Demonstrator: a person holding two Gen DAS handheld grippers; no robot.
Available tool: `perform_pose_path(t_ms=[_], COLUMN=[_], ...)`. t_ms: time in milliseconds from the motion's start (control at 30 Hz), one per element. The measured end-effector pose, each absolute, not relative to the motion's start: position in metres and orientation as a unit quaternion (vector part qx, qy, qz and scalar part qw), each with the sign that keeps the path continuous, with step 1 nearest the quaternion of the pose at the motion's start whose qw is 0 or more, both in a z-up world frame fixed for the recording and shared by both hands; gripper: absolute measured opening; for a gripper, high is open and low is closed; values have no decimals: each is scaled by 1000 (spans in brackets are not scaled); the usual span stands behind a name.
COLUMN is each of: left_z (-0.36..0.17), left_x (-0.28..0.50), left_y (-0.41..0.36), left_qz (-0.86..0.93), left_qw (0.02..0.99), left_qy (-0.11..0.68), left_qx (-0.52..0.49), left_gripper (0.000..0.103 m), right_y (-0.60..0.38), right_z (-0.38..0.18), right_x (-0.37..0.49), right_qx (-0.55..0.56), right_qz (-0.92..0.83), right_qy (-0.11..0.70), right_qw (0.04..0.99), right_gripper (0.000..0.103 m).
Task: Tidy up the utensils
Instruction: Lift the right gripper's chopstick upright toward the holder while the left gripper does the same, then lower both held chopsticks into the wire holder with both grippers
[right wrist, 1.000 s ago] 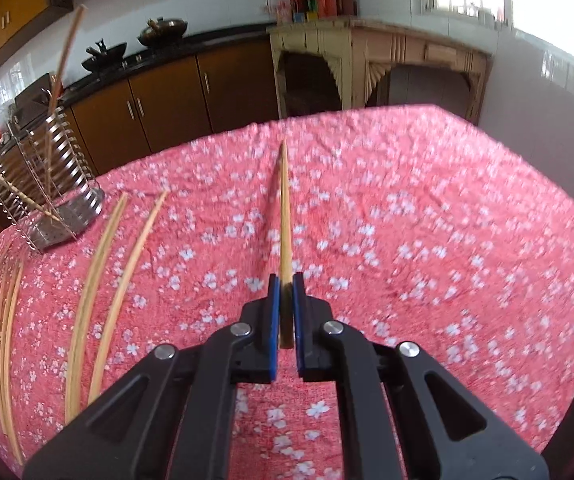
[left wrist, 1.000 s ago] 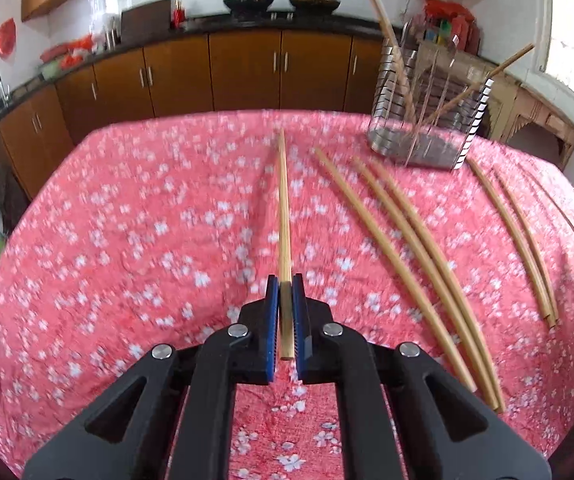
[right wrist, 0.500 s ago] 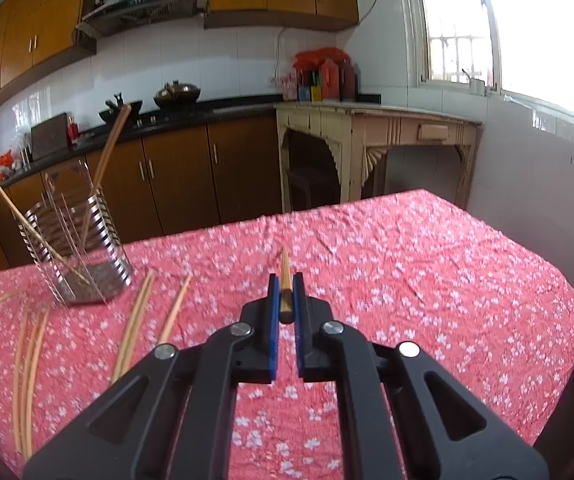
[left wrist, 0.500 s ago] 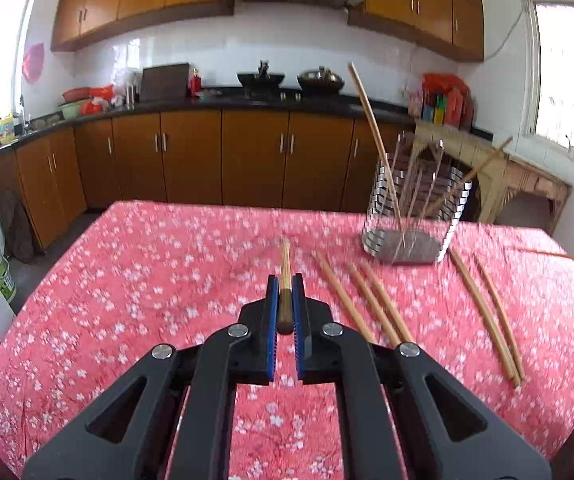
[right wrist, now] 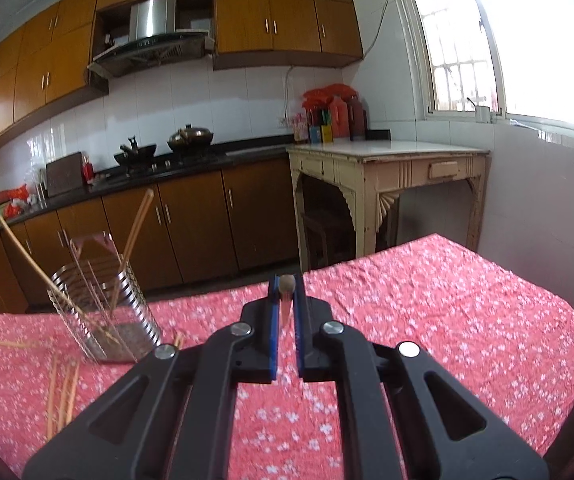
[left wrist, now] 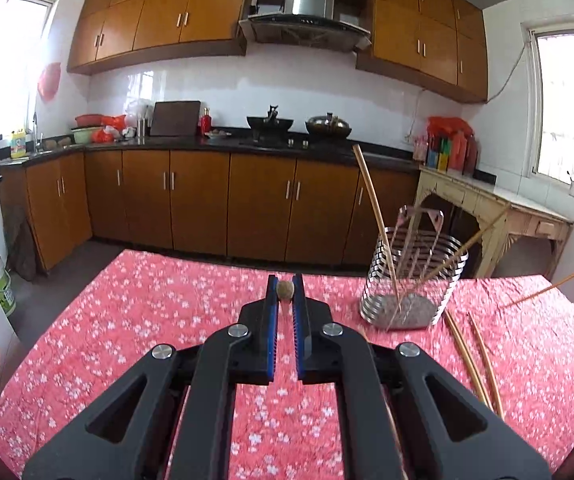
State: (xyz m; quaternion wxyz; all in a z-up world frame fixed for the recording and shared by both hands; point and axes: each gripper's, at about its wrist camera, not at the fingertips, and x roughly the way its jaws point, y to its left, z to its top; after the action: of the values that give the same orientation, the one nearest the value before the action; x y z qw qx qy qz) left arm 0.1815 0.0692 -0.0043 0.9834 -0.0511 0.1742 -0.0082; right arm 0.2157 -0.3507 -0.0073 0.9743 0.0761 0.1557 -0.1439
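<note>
Left wrist view: the left gripper (left wrist: 285, 294) was clamped on a chopstick (left wrist: 285, 291), seen end-on as a round brownish tip between the blue pads. The right gripper (right wrist: 286, 294) likewise pinched its own chopstick (right wrist: 286, 285), pointing straight at the lens. No writing could be read anywhere. The wire holder (left wrist: 411, 280) stood on the pink floral tablecloth (left wrist: 147, 320), with two sticks leaning out of it. Loose chopsticks (left wrist: 473, 356) lay on the cloth just right of the holder. Beyond the holder were brown cabinets (left wrist: 191, 204) and a cream side table (right wrist: 387, 168).
</note>
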Motion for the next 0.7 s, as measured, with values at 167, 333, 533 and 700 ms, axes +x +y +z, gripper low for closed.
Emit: perform_pose_path(t_ms=[167,333,533,700], left_z=[12,26,46,63], left_x=[192,193,185,179], left_y=[72,75,76,71], left_qz=[-1,3,-4,-18], left_qw=[985,987,990,992], left_qy=[162,145,123,109], left_qx=[-64,-66,-63,-64], left_gripper=[7,7,7,7], right_y=[-355,-354,-350,-342], right_z=[9,27,45,59], right_x=[222,222,211,204], right_qx=[83,92,98,105], right_qz=[-137,-123,-101,-73], right_qy=[141,124,107,102], right_qw=[977,980,984,987], right_gripper=[7,7,7,7])
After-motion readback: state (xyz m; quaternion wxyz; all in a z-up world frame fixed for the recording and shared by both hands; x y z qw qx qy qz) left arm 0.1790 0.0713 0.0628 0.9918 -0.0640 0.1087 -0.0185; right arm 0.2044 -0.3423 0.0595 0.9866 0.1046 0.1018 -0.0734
